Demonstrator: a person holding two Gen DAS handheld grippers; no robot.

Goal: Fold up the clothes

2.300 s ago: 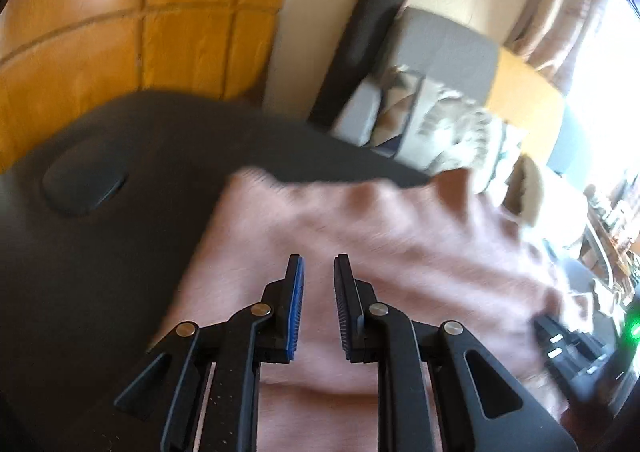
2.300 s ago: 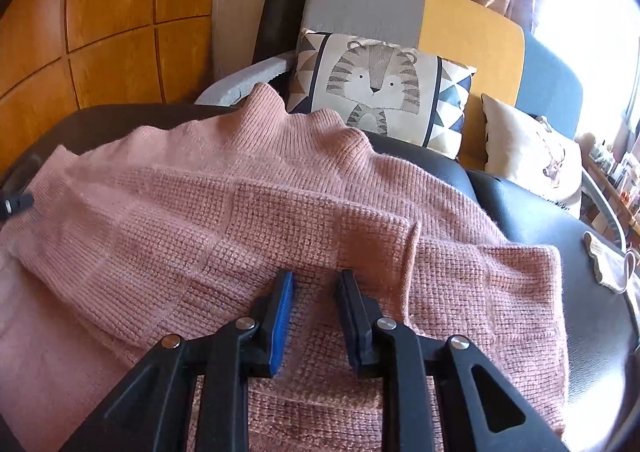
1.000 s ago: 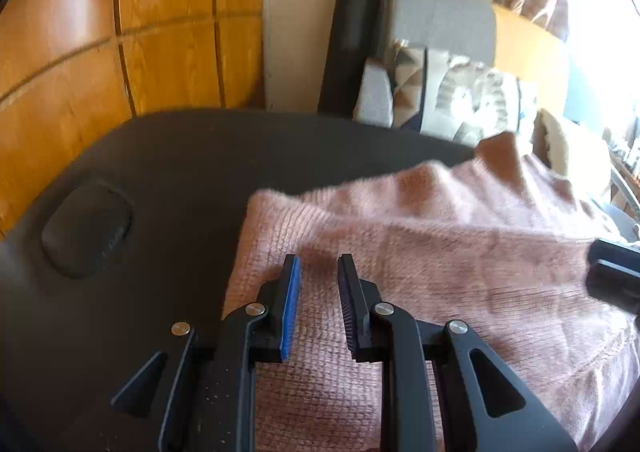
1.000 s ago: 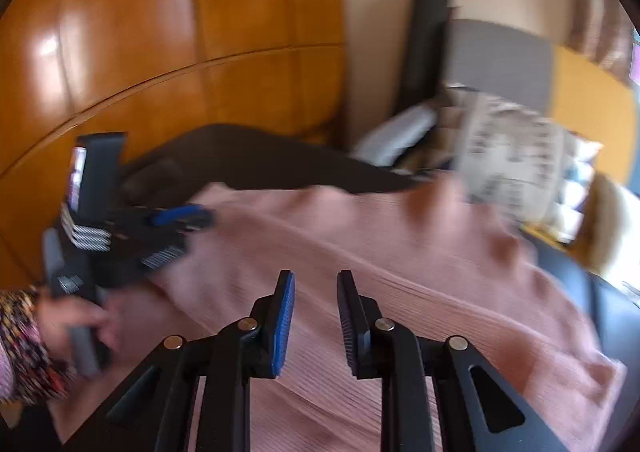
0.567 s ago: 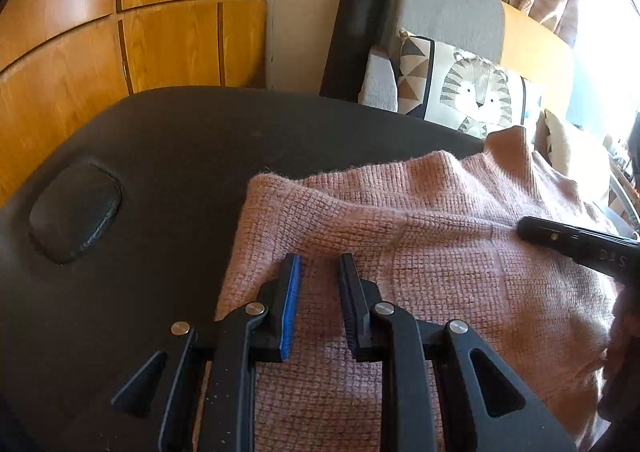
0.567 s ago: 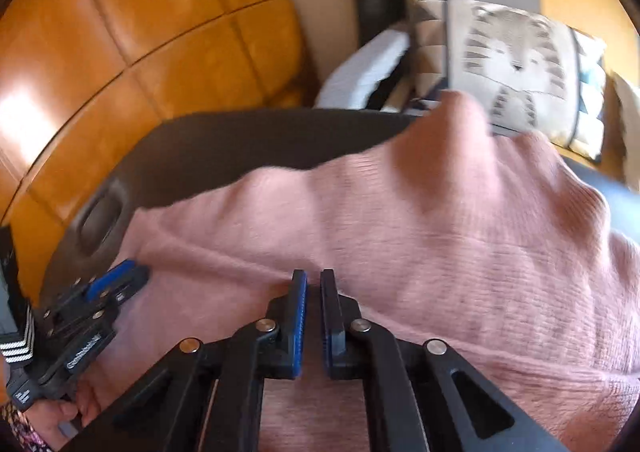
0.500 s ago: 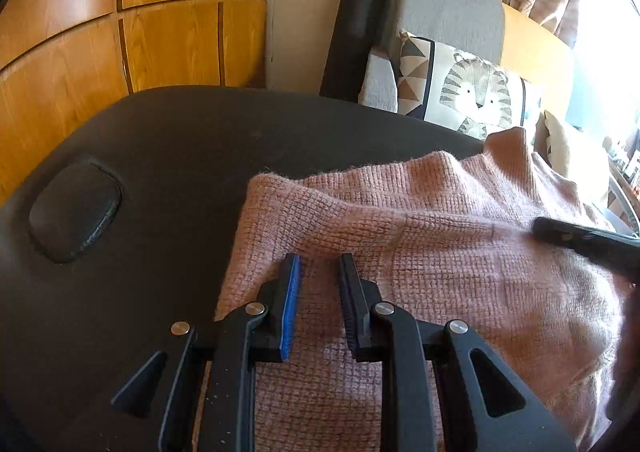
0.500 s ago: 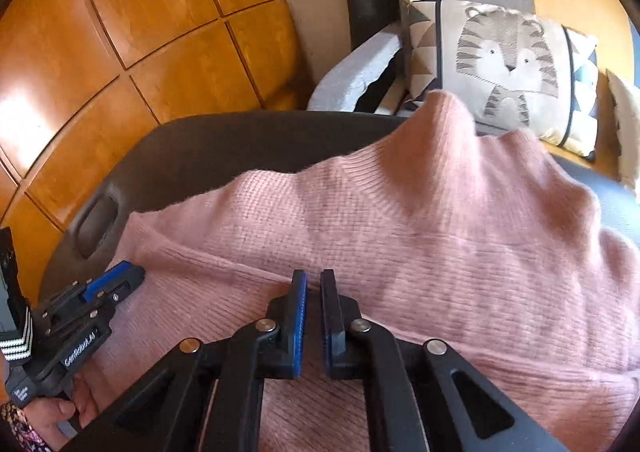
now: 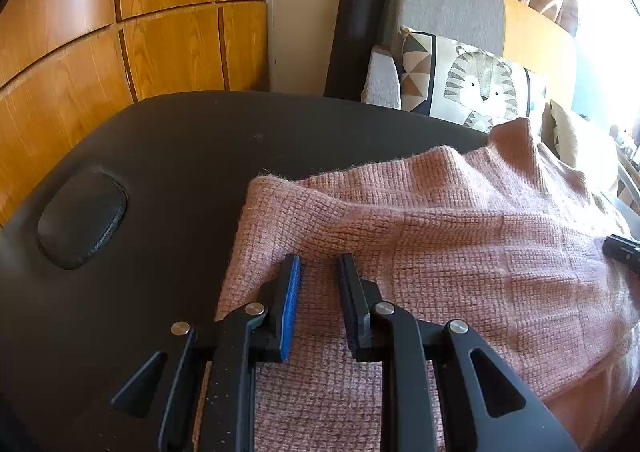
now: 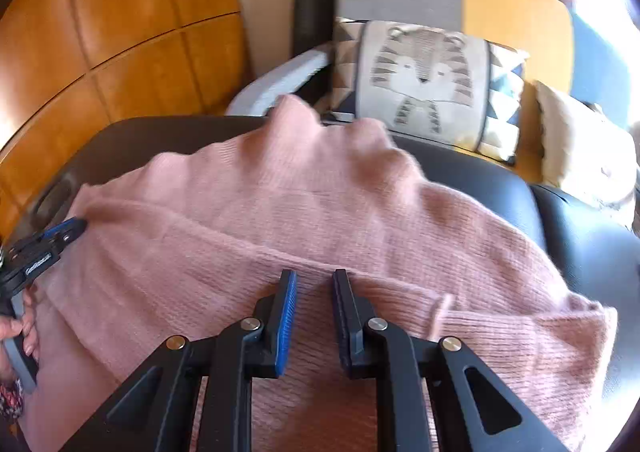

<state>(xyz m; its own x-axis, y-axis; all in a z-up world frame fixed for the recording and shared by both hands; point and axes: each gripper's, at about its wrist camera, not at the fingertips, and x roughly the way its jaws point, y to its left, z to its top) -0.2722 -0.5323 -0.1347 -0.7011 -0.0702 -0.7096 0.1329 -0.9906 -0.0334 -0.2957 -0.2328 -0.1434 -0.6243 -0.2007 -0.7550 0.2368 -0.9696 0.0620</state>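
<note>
A pink knitted sweater lies spread and partly folded over a black padded table, covering its right part; the left part is bare, with an oval dent in the padding.

Behind the table stands a sofa with a grey and yellow back, holding a tiger-print cushion and a cream cushion. A black rolled mat leans upright against the wall, beside wooden panels. Nothing lies on top of the sweater apart from the two tools.

The left gripper hovers low over the sweater's left edge, its jaws a narrow gap apart with no fabric pinched between them. The right gripper sits above a fold line near the front, its jaws opening, also with nothing gripped.

Only the left view shows the sweater's left edge and the bare table beyond it. Only the right view, which is blurred, shows the sweater's far right corner, the cream cushion in full and the person's hand holding the left gripper.
</note>
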